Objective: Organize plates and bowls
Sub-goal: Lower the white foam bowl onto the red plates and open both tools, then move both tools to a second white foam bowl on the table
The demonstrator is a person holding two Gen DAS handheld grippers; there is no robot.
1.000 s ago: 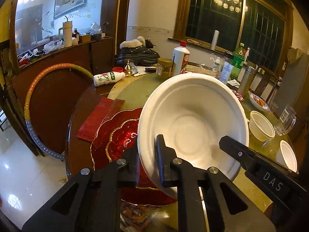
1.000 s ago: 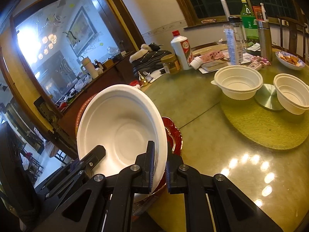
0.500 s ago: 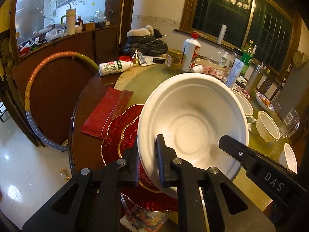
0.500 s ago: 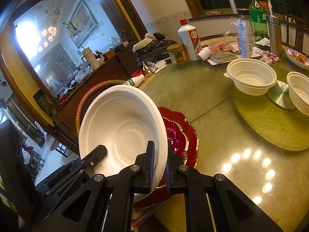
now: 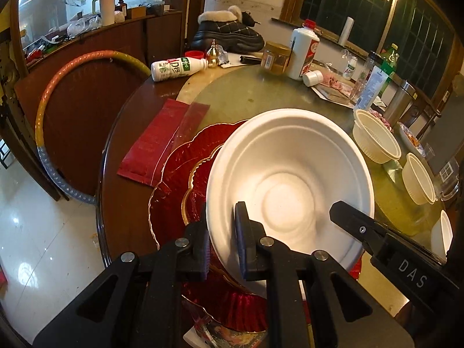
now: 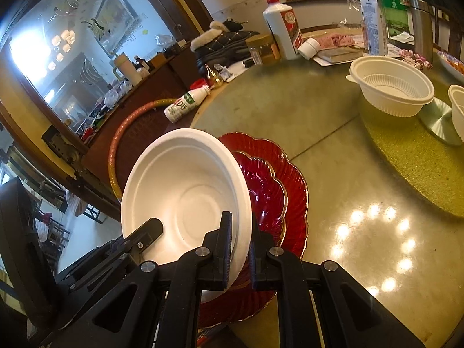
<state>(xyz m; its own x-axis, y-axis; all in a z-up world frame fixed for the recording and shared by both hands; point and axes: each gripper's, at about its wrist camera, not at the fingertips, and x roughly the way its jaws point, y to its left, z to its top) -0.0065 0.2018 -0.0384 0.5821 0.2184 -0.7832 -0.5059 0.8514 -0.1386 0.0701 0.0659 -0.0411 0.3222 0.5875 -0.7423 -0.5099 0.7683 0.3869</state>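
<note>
The white bowl [image 5: 290, 179] hangs tilted just above the red plates [image 6: 278, 185], gripped at its near rim from both sides: the left hand-held gripper [image 5: 221, 249] is clenched on the rim at the bowl's left edge, one pad inside and one outside, and the right hand-held gripper [image 6: 239, 249] is clamped the same way on the opposite edge. Both red plates are already nested, the smaller scalloped one on the larger, at the near edge of the tabletop [image 6: 333, 150], so that part of the stack looks done. The bowl is over them but, judging by its slant and the red glass showing under its far rim, it is not yet set down; whether its base touches the upper plate cannot be told, since the grippers hide that spot. Left to do, as far as I can judge: lower and level the bowl onto the plates, let go, then gather the remaining cream bowls. A ribbed bowl [image 6: 391, 90] sits on the green mat [image 6: 420, 168] well apart from the stack, with another bowl [image 5: 417, 178] beside it and a third [image 5: 442, 235] near the right edge of the left wrist view, all untouched
</note>
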